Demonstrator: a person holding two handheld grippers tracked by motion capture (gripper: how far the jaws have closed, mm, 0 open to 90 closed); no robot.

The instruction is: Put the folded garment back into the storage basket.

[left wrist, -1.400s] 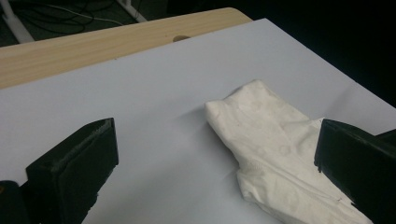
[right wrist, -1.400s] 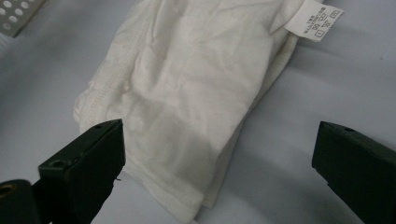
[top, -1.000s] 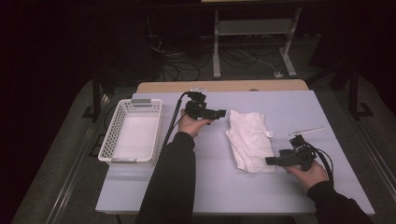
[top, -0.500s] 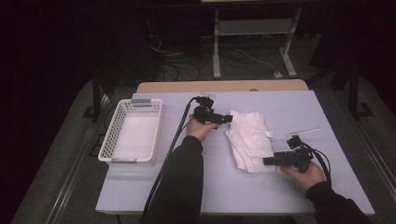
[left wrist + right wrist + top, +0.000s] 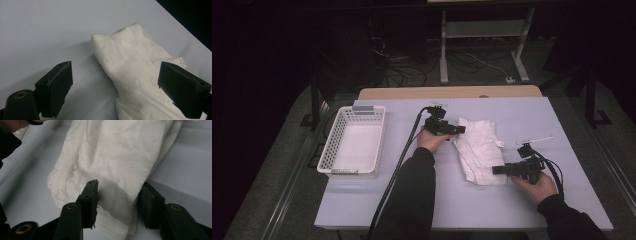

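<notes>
A crumpled white cloth (image 5: 479,147) lies in the middle of the pale table (image 5: 522,115). My left gripper (image 5: 460,130) is at the cloth's far left corner. In the left gripper view its jaws stand wide, one on each side of the cloth (image 5: 135,67), and they have just been closing a little. My right gripper (image 5: 494,170) is at the cloth's near right corner. In the right gripper view that gripper (image 5: 120,185) has its jaws around a fold of the cloth (image 5: 112,152); they have just been closing, with a gap still between the pads.
A white plastic basket (image 5: 337,145) stands at the table's left. A thin white strip (image 5: 537,139) lies on the table right of the cloth. A small label (image 5: 182,61) sticks out of the cloth's edge. Dark floor, cables and a stand lie beyond the far edge.
My left gripper has moved right and down to the cloth's far corner. The right gripper has stayed at the near corner and its jaws have narrowed around the cloth.
</notes>
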